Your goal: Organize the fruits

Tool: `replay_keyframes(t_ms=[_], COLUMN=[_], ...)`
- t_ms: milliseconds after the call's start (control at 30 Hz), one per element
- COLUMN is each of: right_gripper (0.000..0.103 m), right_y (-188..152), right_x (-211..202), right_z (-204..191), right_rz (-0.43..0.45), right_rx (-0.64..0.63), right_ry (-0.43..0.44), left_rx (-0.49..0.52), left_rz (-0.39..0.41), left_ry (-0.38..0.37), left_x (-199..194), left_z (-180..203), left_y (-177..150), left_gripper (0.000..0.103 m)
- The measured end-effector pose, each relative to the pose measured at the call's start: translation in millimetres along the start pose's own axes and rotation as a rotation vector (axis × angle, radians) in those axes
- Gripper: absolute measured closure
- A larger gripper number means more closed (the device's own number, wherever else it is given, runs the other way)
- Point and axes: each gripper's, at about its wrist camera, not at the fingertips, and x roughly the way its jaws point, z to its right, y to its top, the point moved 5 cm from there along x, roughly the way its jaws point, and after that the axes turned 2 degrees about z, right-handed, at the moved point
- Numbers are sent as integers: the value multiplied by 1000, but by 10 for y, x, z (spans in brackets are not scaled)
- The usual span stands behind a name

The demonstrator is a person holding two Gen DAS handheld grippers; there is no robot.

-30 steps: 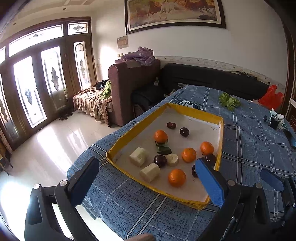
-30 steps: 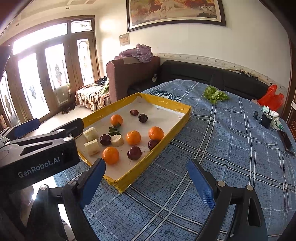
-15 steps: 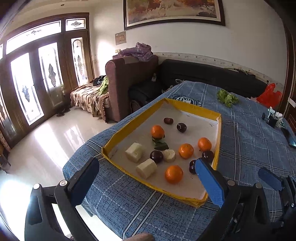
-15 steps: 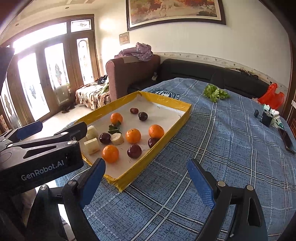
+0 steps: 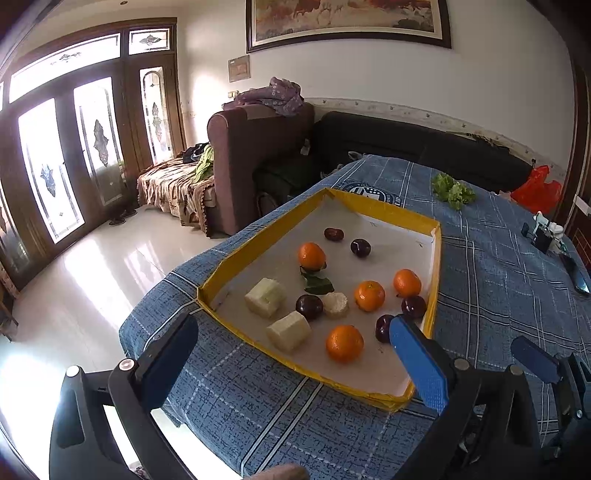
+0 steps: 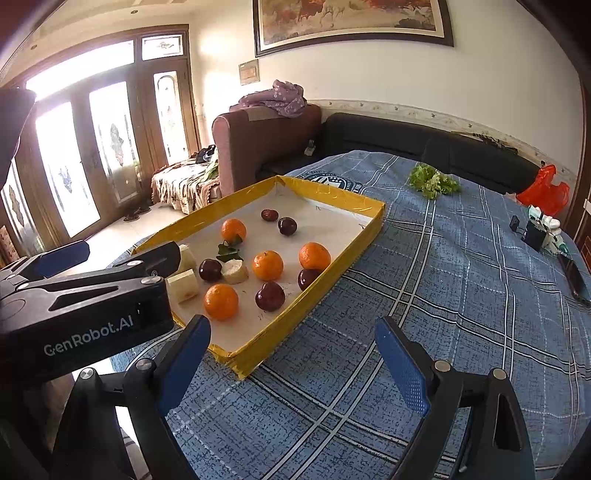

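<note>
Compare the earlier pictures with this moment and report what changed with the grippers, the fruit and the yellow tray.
Almost nothing changed. The left gripper tipped only slightly, so the yellow tray sits a little lower in its view. Nothing was taken hold of or let go. Both it and the right gripper stay open and empty above the blue cloth; the oranges, plums and pale chunks lie where they were.

You face a white wall (image 5: 498, 85) with a framed painting (image 5: 347, 22); bright glazed wooden doors (image 5: 92, 147) light the glossy floor (image 5: 92, 280) beside a brown sofa (image 5: 255, 147).
</note>
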Motion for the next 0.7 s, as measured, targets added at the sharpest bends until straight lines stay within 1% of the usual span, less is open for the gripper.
replay_keyframes(t_ms=[267,433,600,700], right_gripper=[9,9,9,9], right_y=[-11,-18,-8,-1], right_x=[26,45,13,-51], right_z=[-30,-40,-7,97], right_rz=[-7,-12,-4,15], right_rx=[-6,-4,17,55], right_ry=[2,5,8,-4], left_rx=[5,12,26,35], left_rz=[3,6,44,48], left_ry=[-18,-14,-2,-15], left_x=[14,-2,-120,-203], left_z=[25,22,45,93], left_y=[5,18,61,87], left_gripper=[0,0,0,0])
